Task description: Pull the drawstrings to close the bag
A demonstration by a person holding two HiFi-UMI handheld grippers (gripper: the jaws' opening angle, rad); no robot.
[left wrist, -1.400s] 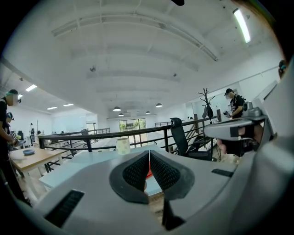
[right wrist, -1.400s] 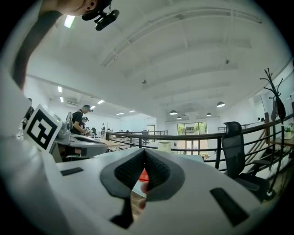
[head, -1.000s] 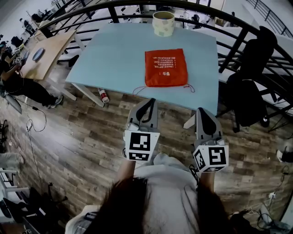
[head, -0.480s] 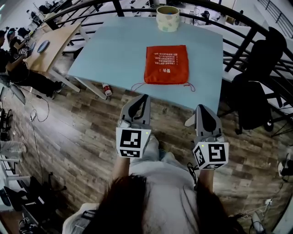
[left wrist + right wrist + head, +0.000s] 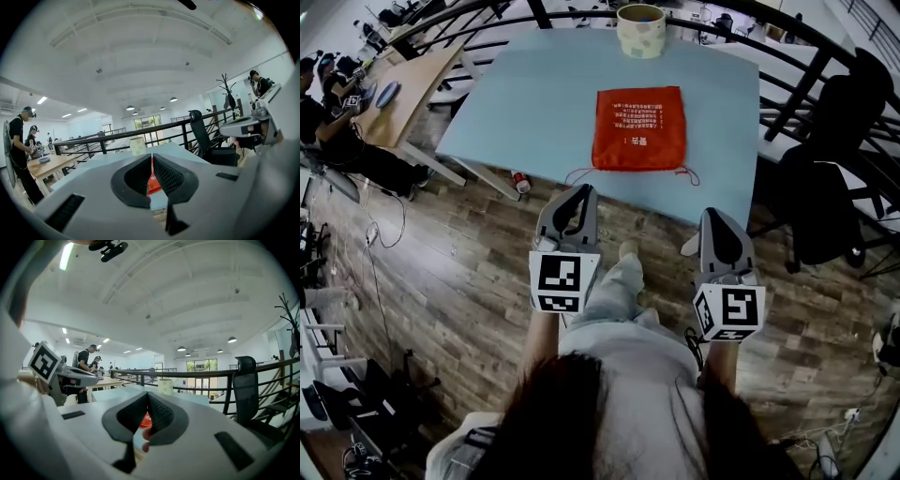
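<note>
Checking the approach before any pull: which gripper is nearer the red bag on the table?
Left. The left gripper sits just short of the near left corner of the red bag; the right gripper hangs farther back, off its near right corner.

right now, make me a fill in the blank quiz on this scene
The red bag lies ___ on the table.
The roll of tape stands at the table's ___ edge.
The left gripper and the right gripper both have their jaws ___.
The drawstrings trail from the bag's ___ edge.
Missing words: flat; far; shut; near
</note>
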